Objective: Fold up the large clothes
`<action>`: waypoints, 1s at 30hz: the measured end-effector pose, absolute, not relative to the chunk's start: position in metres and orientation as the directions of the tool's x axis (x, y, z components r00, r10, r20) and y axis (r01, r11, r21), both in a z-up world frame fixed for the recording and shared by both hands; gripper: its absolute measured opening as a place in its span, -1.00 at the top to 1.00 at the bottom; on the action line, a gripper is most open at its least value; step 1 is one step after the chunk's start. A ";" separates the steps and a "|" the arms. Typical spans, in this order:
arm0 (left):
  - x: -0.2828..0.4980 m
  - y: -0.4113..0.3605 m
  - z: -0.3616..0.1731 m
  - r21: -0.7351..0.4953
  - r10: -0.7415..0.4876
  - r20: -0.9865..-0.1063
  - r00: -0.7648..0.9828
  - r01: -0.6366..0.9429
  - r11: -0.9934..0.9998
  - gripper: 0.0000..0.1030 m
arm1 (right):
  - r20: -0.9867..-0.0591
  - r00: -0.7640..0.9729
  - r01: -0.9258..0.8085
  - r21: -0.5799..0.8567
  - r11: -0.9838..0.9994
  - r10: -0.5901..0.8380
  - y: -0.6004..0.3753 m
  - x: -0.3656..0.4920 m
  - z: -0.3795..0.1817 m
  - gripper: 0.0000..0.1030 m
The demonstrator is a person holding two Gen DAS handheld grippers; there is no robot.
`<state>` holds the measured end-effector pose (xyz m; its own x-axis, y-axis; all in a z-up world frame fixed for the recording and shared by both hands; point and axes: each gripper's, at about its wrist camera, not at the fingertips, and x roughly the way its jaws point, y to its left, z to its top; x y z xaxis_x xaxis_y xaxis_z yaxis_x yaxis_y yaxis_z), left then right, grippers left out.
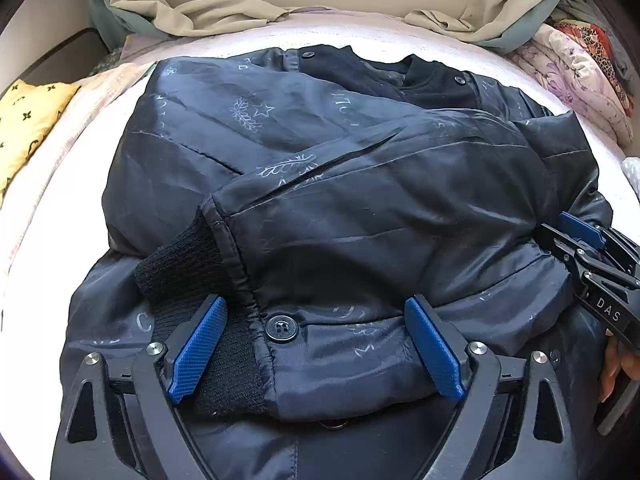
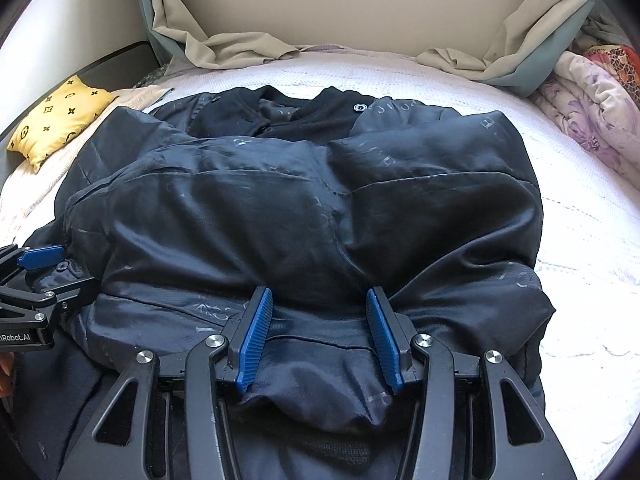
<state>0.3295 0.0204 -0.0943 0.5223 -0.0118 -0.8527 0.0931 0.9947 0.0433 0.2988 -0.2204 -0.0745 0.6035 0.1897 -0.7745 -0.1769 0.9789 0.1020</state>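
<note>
A dark navy padded jacket (image 1: 340,200) with pale printed marks lies on a white bed (image 1: 72,184), collar at the far end and both sleeves folded across its front. It fills the right wrist view too (image 2: 300,216). My left gripper (image 1: 316,344) is open, its blue pads either side of the near hem by a black button (image 1: 281,328) and a knit cuff (image 1: 180,268). My right gripper (image 2: 316,332) is open, its pads straddling a bunch of hem fabric. Each gripper shows at the other view's edge, the right one (image 1: 592,252) and the left one (image 2: 36,280).
A yellow patterned cushion (image 2: 60,116) lies at the far left. Beige sheets (image 1: 192,12) are heaped along the headboard. Folded floral bedding (image 1: 576,76) is stacked at the far right. White bedspread (image 2: 580,240) shows to the right of the jacket.
</note>
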 end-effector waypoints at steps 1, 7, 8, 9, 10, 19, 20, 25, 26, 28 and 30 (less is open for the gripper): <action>0.330 0.021 -0.093 0.040 -0.014 -0.854 0.521 0.092 0.995 -0.81 | -0.775 0.603 -0.177 0.102 0.979 0.190 -0.220 0.299 -0.074 0.10; 0.327 0.029 -0.078 0.001 -0.042 -0.852 0.522 0.082 0.997 -0.81 | -0.780 0.551 -0.175 0.239 0.955 0.296 -0.232 0.305 -0.048 -0.27; 0.326 0.030 -0.074 0.005 -0.035 -0.848 0.529 0.076 0.997 -0.81 | -0.769 0.549 -0.163 0.284 0.945 0.326 -0.237 0.305 -0.039 -0.28; 0.324 0.031 -0.070 0.013 -0.027 -0.844 0.535 0.071 0.997 -0.81 | -0.760 0.555 -0.154 0.306 0.939 0.339 -0.240 0.304 -0.031 -0.29; 0.323 0.032 -0.068 0.021 -0.018 -0.841 0.540 0.067 0.998 -0.81 | -0.750 0.563 -0.146 0.323 0.935 0.347 -0.244 0.303 -0.023 -0.30; 0.313 0.036 -0.062 0.087 0.037 -0.830 0.556 0.063 0.994 -0.81 | -0.748 0.580 -0.081 0.342 0.936 0.323 -0.269 0.291 0.004 -0.34; 0.311 0.036 -0.062 0.086 0.035 -0.832 0.554 0.066 0.994 -0.81 | -0.755 0.573 -0.066 0.345 0.936 0.319 -0.271 0.291 0.002 -0.34; 0.302 0.040 -0.053 0.078 0.020 -0.825 0.564 0.079 0.994 -0.81 | -0.767 0.557 -0.040 0.359 0.932 0.320 -0.279 0.283 0.003 -0.33; 0.301 0.043 -0.051 0.067 0.009 -0.823 0.568 0.082 0.994 -0.81 | -0.766 0.560 -0.044 0.354 0.934 0.316 -0.279 0.280 0.005 -0.34; 0.299 0.052 -0.048 0.028 -0.028 -0.823 0.567 0.091 0.995 -0.81 | -0.763 0.567 -0.058 0.339 0.939 0.311 -0.280 0.275 0.011 -0.33; 0.298 0.062 -0.045 -0.012 -0.060 -0.828 0.557 0.089 0.996 -0.80 | -0.759 0.570 -0.069 0.336 0.939 0.314 -0.281 0.268 0.017 -0.33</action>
